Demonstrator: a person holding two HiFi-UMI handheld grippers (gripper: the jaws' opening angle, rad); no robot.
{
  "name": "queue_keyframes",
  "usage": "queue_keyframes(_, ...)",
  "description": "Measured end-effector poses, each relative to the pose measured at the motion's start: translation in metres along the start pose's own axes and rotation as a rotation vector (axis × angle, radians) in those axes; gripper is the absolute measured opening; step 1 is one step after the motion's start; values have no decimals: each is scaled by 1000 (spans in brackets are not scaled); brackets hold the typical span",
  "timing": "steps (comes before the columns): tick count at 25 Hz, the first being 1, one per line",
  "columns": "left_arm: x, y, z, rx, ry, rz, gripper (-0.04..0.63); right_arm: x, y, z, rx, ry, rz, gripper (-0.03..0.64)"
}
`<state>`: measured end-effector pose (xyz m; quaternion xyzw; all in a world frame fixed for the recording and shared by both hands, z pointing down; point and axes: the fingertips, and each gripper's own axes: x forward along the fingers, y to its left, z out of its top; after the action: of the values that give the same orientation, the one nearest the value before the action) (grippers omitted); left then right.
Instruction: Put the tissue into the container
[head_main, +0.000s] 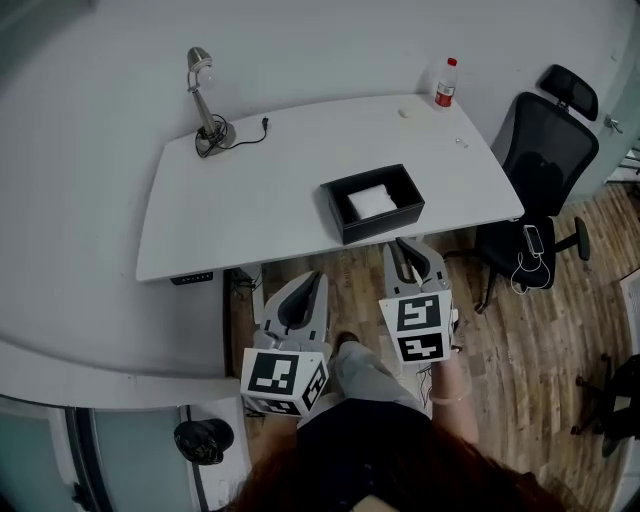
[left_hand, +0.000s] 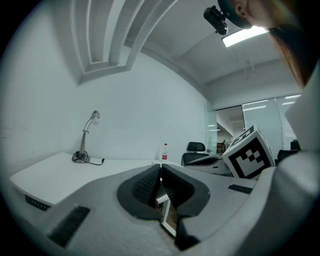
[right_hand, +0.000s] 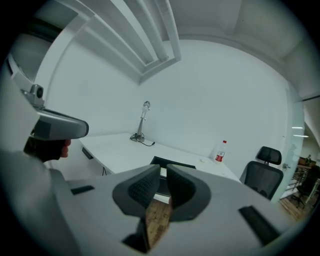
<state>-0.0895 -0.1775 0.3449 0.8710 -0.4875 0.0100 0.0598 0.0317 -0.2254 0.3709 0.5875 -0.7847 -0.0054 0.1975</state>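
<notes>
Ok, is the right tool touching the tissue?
Apart. Head view: the tissue lies inside the container, while the right tool is outside it, back at the desk edge.

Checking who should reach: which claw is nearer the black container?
Right. The right claw sits just before the container's front wall; the left claw is farther back and leftward.

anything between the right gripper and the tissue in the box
Only the container's near wall: the tissue lies inside it, and the right gripper sits off the table's near edge. Nothing else visible stands between them.
</notes>
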Motion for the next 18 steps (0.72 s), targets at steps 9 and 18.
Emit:
queue_keyframes(9, -39, -20, -5, -25, -12, 0, 32, -56, 15, 19, 68, -122, 17, 37)
queue_keyframes(18, -46, -40, -5, -28, -32, -40, 32, -98, 36, 28, 69, -204, 69, 21)
